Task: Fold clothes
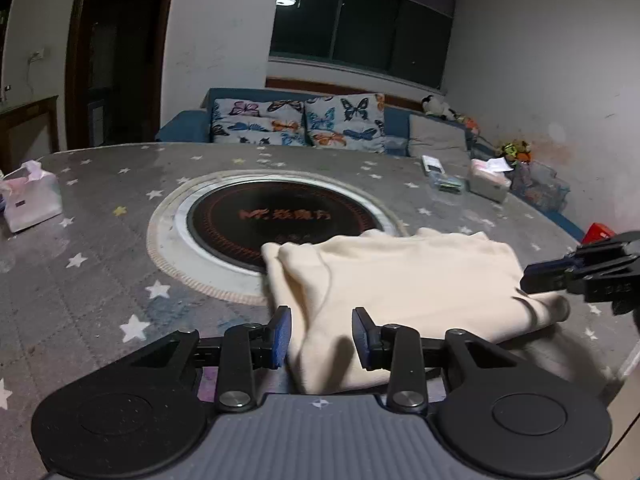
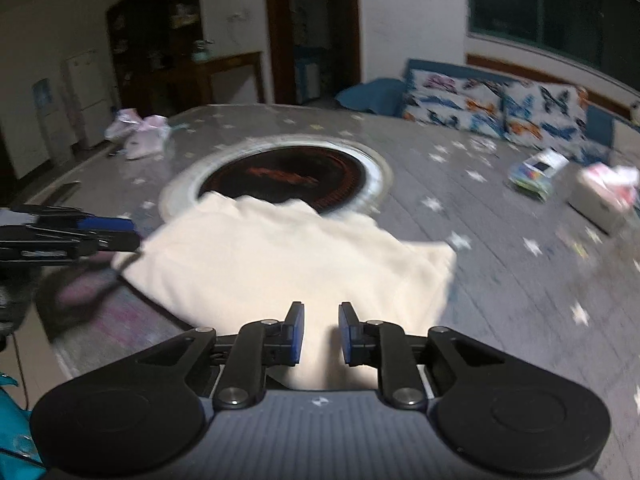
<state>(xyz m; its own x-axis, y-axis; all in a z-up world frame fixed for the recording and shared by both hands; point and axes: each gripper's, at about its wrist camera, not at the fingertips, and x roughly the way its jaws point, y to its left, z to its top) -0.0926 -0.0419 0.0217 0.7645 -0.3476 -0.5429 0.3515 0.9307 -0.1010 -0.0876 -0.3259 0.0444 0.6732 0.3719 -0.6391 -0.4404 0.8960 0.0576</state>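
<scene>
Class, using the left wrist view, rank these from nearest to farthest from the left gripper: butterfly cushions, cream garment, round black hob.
1. Cream garment, between the left gripper's open jaws.
2. Hob, mid-table.
3. Butterfly cushions, on the sofa behind.

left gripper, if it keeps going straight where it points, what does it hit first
Probably the cream folded fabric garment: the open left gripper already has its near edge between its blue pads. Beyond lies the round black cooktop set into the grey star-patterned table. Depth is uncertain.
</scene>
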